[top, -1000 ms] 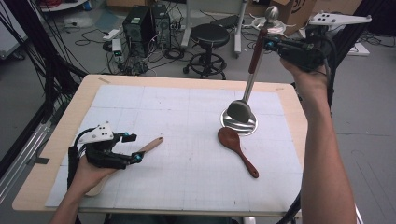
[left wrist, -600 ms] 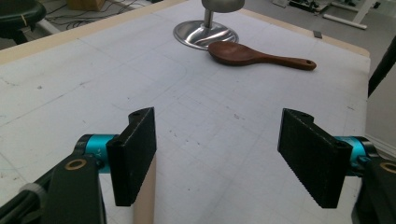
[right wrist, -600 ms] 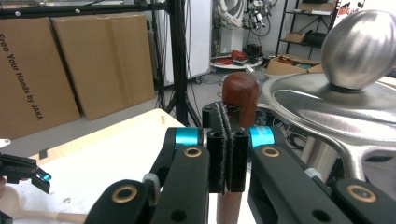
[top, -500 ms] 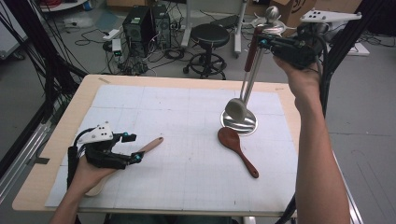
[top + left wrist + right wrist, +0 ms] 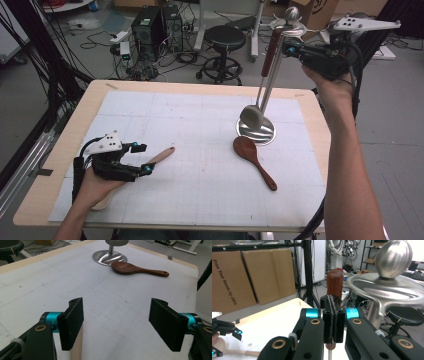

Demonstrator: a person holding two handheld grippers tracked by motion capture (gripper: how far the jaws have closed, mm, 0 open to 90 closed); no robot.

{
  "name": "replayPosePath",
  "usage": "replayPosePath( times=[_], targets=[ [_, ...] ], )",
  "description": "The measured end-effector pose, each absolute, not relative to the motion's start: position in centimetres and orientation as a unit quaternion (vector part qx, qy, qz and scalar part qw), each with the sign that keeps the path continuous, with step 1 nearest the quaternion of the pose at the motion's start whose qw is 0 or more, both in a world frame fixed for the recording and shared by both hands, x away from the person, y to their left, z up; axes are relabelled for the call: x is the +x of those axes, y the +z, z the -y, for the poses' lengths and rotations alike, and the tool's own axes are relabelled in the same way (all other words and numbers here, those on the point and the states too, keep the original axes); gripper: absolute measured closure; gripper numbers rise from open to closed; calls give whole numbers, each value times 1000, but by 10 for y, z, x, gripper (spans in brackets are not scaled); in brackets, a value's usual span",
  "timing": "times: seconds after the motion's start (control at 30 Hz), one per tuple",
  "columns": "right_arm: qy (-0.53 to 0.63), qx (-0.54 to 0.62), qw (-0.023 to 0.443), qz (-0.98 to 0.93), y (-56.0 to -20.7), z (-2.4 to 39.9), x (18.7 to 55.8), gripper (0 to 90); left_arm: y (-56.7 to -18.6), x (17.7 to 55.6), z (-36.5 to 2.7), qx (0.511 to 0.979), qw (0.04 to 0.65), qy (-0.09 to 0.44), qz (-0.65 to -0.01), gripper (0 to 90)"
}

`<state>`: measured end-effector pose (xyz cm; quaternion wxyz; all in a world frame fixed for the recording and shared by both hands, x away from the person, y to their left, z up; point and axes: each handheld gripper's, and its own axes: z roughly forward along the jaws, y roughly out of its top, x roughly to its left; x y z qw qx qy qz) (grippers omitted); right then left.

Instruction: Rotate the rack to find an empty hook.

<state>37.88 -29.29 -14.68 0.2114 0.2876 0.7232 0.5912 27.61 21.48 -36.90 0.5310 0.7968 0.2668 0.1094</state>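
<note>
Ladle handle [image 5: 270,50], red-brown with a steel shaft, sat pinched between the clenched jaws of your right gripper [image 5: 287,48], raised high, with the bowl [image 5: 250,116] hanging far below those jaws over the stand's round base [image 5: 260,132]. In the right gripper view the handle tip [image 5: 335,282] rose just above the jaws, and the stand's curved arm and ball top [image 5: 393,258] lay close beside them. It looked like a hanging step: you would have done well to hold the grip firm, keep the shaft plumb so the bowl did not swing, and bring the handle end to the arm slowly before letting go.

Your left gripper [image 5: 142,159] rested low on the desk [image 5: 200,90], jaws released and grasping nothing; a pale wooden spoon [image 5: 76,345] ran under one jaw, and a dark wooden spoon [image 5: 135,268] lay well ahead of them.

Whether the handle had a hole or hook you could not tell, since the jaws covered it. The pale spoon's bowl was hidden under your hand.
</note>
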Motion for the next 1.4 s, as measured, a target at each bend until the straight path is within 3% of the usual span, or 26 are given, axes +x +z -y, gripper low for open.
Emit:
replayPosePath(
  times=[0.8,1.4],
  targets=[
    [586,306,221,-717,-151,333,375,898,-370,276,-214,798,529,111,-268,288],
    [587,313,224,-712,-147,338,380,899,-369,275,-215,798,529,112,-267,288]
  ],
)
